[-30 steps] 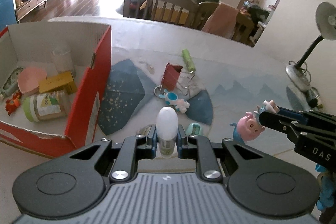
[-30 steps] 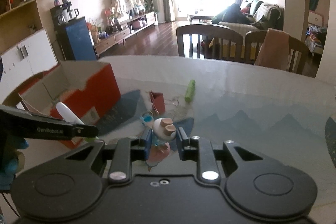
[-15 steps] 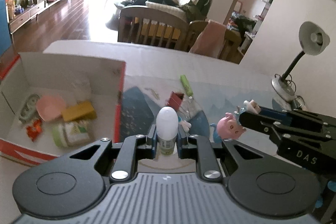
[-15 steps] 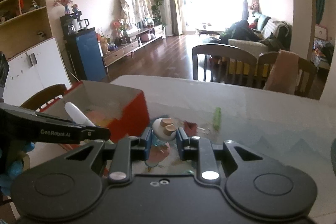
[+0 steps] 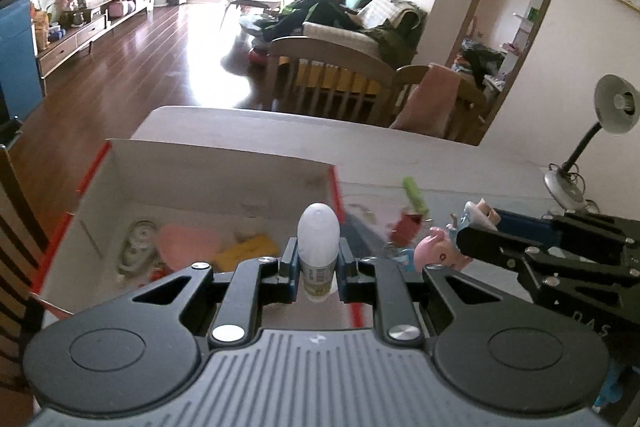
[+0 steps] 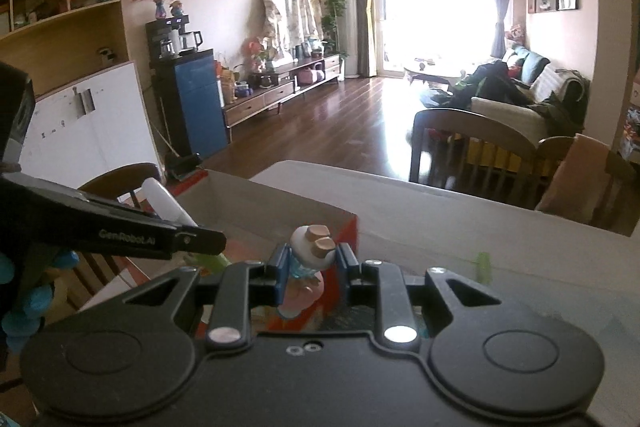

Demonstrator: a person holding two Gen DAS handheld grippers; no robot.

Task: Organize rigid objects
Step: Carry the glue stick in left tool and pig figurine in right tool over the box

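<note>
We hold the white bottle point(image 5: 318, 241) upright in the left gripper point(image 5: 318, 269), jaws closed on its lower body, cap end up, so it should go down without tipping. It hangs over the near right part of the box point(image 5: 208, 167), just inside the red right wall.

The right gripper point(image 6: 308, 273) is clamped on the pig toy point(image 6: 306, 267); in the left view the pink head point(image 5: 438, 253) sticks out past the fingertips, to the right of the box wall and above the table point(image 5: 460, 163). Both loads are raised, seemingly so they clear the wall on the way in.

Inside the box lie a pink piece point(image 5: 188, 241), a yellow pack point(image 5: 246, 251) and a whitish item point(image 5: 136, 247) we cannot identify; the near floor under the bottle is hidden by the gripper, so we judge there is room but cannot confirm it.

Right of the box, on the table, a green tube point(image 5: 416, 197) and a red clip point(image 5: 406, 227) are not yet packed. A desk lamp point(image 5: 588, 151) stands at the far right.

We judge the next move is lowering the bottle, with the toy following; the risk is striking the wall.
</note>
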